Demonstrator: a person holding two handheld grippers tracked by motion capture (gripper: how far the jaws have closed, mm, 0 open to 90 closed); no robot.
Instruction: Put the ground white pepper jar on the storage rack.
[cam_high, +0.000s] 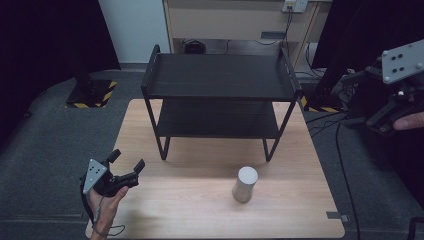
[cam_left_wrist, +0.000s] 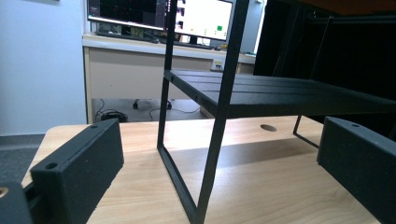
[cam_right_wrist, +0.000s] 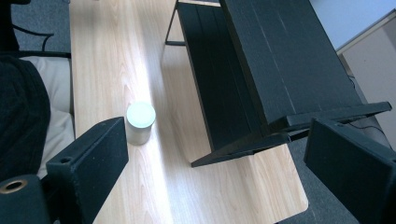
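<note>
Nothing begun: grey cylinder (cam_high: 245, 184) untouched on worktop (cam_high: 200, 215), lower centre; black rack (cam_high: 220, 75) bare; left hand-held gripper (cam_high: 126, 161) and right hand-held gripper (cam_right_wrist: 215, 154) both released, empty.

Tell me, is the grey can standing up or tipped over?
Standing up. The can rests on its base on the table, with its round flat top facing upward.

Cylinder (cam_high: 245, 184) stands before shelf rack (cam_high: 220, 75) on table (cam_high: 150, 150).

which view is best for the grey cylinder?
High view: the grey cylinder stands whole and unblocked on the table, in front of the black shelf rack. Right gripper view shows it from above, smaller, beside a jaw. Left gripper view faces the rack's frame.
</note>
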